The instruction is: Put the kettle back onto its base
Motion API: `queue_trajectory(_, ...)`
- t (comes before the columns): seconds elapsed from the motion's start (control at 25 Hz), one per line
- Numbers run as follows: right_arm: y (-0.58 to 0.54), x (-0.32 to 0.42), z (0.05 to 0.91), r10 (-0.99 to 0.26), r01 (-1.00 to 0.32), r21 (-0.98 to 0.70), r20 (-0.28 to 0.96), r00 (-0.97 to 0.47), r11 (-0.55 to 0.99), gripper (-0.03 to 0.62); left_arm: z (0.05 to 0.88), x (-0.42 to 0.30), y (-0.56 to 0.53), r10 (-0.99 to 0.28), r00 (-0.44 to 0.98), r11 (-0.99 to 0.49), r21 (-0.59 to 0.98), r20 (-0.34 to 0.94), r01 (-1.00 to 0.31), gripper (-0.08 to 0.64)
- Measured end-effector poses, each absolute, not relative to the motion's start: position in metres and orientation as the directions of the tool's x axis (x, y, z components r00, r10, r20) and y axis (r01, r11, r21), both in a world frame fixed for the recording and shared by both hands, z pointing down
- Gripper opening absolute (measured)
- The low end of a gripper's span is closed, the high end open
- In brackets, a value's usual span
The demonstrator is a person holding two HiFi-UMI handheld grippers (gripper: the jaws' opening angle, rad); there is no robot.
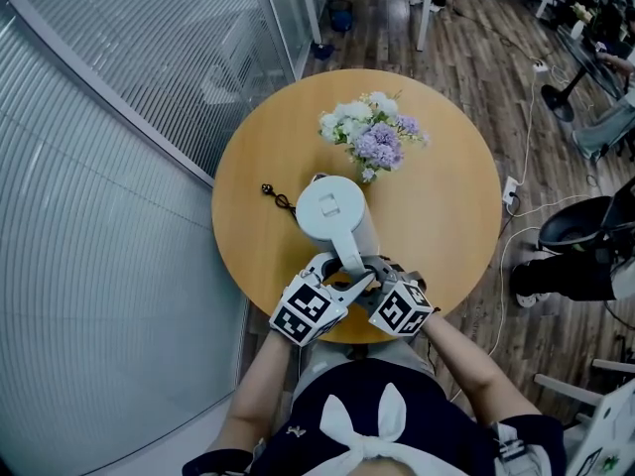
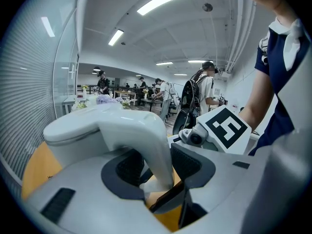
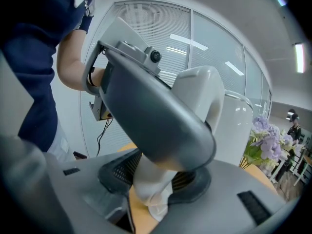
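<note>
The kettle (image 1: 332,211) stands near the middle of the round table (image 1: 446,216), its handle (image 1: 349,256) pointing to the near edge. Flowers (image 1: 372,132) stand just behind it, slightly right, and a cord (image 1: 278,198) lies at its left. The handle sits between the jaws of the left gripper (image 2: 158,165), coming from near left, and the right gripper (image 3: 153,177), from near right.
</note>
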State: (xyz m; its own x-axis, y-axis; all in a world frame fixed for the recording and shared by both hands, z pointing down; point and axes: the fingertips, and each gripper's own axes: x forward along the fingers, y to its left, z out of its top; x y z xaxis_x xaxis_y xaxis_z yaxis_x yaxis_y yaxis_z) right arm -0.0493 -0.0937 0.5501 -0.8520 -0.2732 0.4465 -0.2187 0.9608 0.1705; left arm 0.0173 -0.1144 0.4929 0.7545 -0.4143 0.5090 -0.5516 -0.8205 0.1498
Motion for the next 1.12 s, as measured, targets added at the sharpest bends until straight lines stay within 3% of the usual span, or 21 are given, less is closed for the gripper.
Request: queue_trajectory(1.12,-0.098,-0.049,0.578,-0.27,-0.225,0.151,0.473,-0.839,0.963,0.169,0.524,0.016,-0.119,-0.399,0.728,-0.801,0.173,0.557,-0.572,0.189)
